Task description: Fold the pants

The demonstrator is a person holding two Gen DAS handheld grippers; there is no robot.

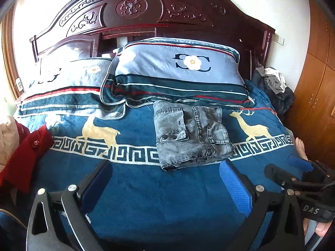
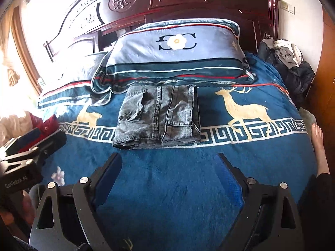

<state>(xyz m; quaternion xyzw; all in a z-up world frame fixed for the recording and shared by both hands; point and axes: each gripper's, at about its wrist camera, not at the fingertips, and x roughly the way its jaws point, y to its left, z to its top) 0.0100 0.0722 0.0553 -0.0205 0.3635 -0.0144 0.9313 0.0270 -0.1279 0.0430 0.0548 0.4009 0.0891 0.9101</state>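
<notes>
Left wrist view: folded grey pants point(image 1: 192, 136) lie on the bed's blue blanket point(image 1: 146, 188) below the pillow point(image 1: 178, 69), long axis toward the headboard point(image 1: 146, 10), both hand-held grippers, left point(image 1: 167, 186) and right point(image 2: 169, 177), spread wide, holding nothing.

1. Bed: a carved dark-red wooden headboard point(image 1: 134, 6) stands against a white wall point(image 1: 293, 29).
2. Bedding: a blue blanket point(image 1: 167, 188) with gold deer and a white key-pattern band covers the mattress.
3. Pillows: two grey-blue striped pillows point(image 1: 184, 71) lie at the head, the right one overlapping the left.
4. Right side: a brown wooden wardrobe point(image 1: 318, 96) stands beside the bed; a pile of dark clothes point(image 2: 293, 67) sits at the bed's corner.
5. Left side: a wood-framed window point(image 2: 23, 48) admits strong daylight; a red garment point(image 1: 27, 154) lies at the bed edge.
</notes>
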